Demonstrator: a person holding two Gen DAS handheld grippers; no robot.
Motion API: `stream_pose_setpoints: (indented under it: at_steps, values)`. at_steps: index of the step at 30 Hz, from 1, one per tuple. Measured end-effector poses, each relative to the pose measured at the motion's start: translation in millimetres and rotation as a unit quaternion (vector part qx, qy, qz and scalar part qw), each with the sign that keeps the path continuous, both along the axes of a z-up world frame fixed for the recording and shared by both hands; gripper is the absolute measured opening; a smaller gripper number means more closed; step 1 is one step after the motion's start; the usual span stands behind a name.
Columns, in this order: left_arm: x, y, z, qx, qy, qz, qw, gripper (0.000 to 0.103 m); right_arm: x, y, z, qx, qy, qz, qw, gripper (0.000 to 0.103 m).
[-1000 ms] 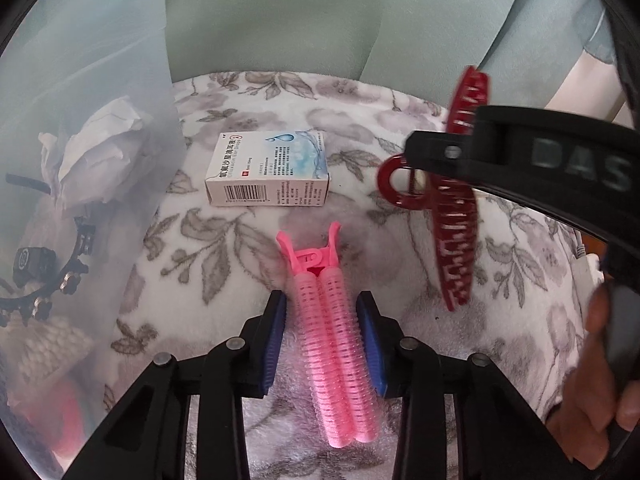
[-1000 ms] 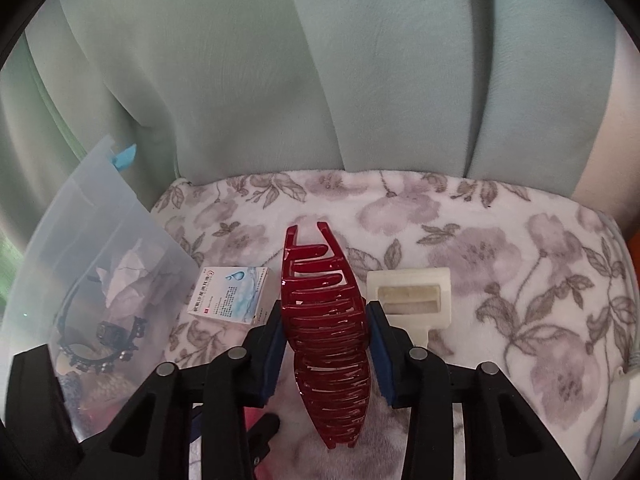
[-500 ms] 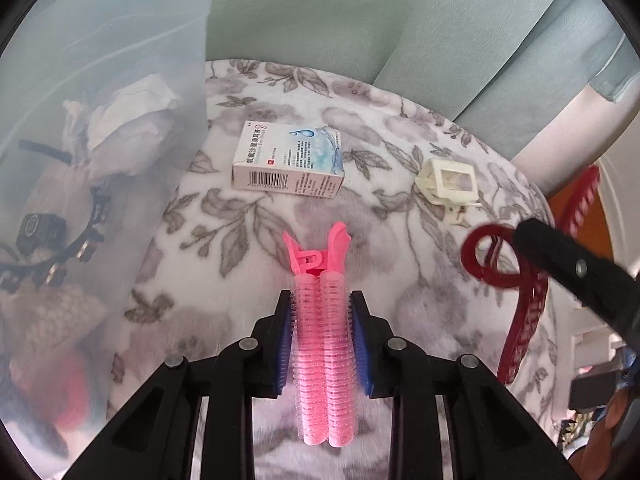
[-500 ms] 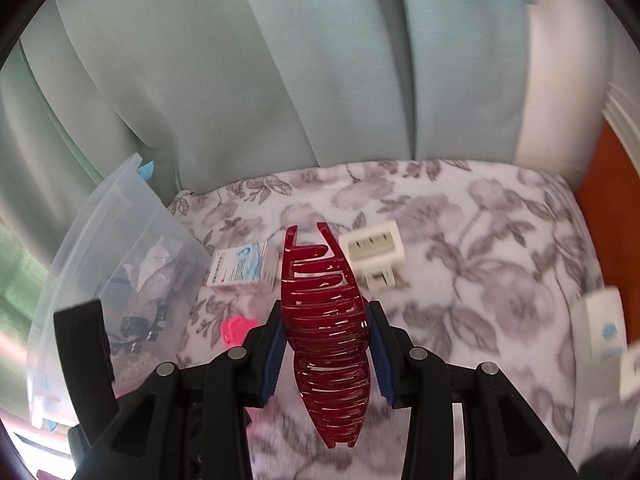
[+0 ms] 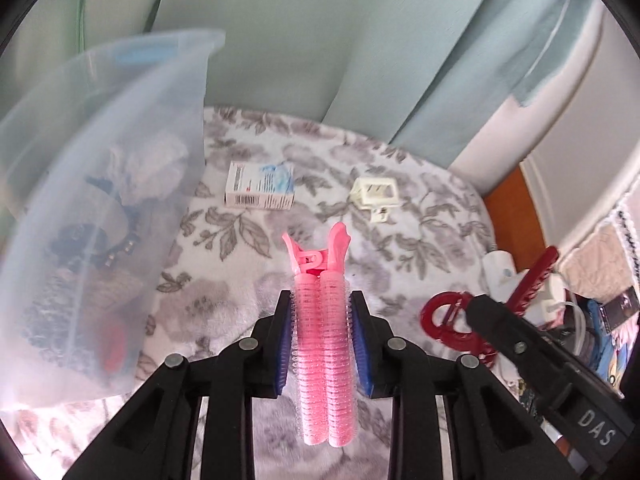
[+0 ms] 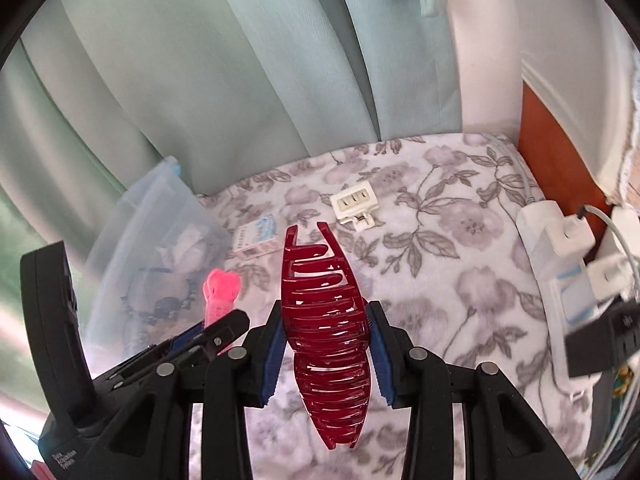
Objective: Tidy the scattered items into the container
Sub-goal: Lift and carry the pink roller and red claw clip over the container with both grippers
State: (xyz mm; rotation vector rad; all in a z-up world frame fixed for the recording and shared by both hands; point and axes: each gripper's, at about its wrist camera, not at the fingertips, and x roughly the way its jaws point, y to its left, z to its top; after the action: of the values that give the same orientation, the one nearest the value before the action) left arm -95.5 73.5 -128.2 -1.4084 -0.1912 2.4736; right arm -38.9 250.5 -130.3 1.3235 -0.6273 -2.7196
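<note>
Container: clear plastic bin [image 5: 100, 216] at the left edge of the bed, thin translucent walls, a dark studded band, white crumpled paper and something red blurred inside; it stands just beside the left tool's load, likely so both carried pieces can be dropped in.
Left tool: left tool [image 5: 320, 344] clenched on the pink clip [image 5: 322, 344]; its jaws have just been closing and the blue pads now press the clip's two sides.
Pink clip: twin ribbed rollers, soft-looking bristly plastic, forked pinch handles pointing away from the tool; gripped across the rollers, which I judge gives the pads a broad, grippy face and keeps the handles free.
Right tool: right tool [image 6: 326, 344] clamped on the red claw [image 6: 326, 340], pads on both flanks at mid-length.
Red claw: glossy, hard, dark red translucent plastic, curved interlocking teeth, long boat shape; held lengthwise along the fingers, probably because the slick shell would twist if pinched near an end.
Bed: fleecy blanket [image 6: 440, 280], white with grey flowers, soft enough that small things sit slightly sunk.
Left on blanket: small box [image 5: 260, 192], printed card with barcode; cream clip [image 5: 376, 194], square, matte plastic; well apart from each other, both near the bin.
Right edge: white chargers [image 6: 560, 236] and cables, not obviously part of the tidy.
</note>
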Motion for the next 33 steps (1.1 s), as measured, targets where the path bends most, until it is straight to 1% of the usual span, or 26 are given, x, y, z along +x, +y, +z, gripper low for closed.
stream_pose_setpoints:
  at_steps: [3, 7, 11, 13, 16, 20, 26, 29, 33]
  values:
    - [9, -5, 21, 0.008, 0.018, -0.004, 0.9998, 0.028, 8, -1, 10, -0.017, 0.010, -0.006, 1.000, 0.042]
    - [17, -13, 45, 0.010, 0.037, -0.001, 0.9993, 0.028, 17, -9, 29, -0.016, 0.033, -0.003, 0.999, 0.042]
    - [26, -15, 64, 0.022, 0.055, -0.001, 0.9982, 0.028, 29, -8, 47, -0.026, 0.060, -0.008, 0.998, 0.042]
    - [31, -14, 69, 0.026, 0.058, -0.008, 0.9979, 0.028, 33, -6, 53, -0.022, 0.066, -0.011, 0.998, 0.042]
    - [35, -9, 75, 0.028, 0.064, -0.019, 0.9974, 0.028, 38, -2, 60, -0.030, 0.074, -0.020, 0.997, 0.042]
    - [40, -10, 85, 0.035, 0.076, -0.025, 0.9961, 0.028, 44, -2, 68, -0.028, 0.083, -0.024, 0.996, 0.042]
    - [44, -23, 100, 0.051, 0.093, -0.015, 0.9943, 0.028, 49, -6, 87, -0.027, 0.103, -0.025, 0.994, 0.042]
    - [46, -32, 107, 0.050, 0.104, -0.009, 0.9933, 0.028, 50, -14, 97, -0.022, 0.113, -0.019, 0.993, 0.042]
    - [50, -46, 121, 0.052, 0.132, 0.003, 0.9899, 0.028, 52, -25, 109, -0.015, 0.127, -0.008, 0.992, 0.042]
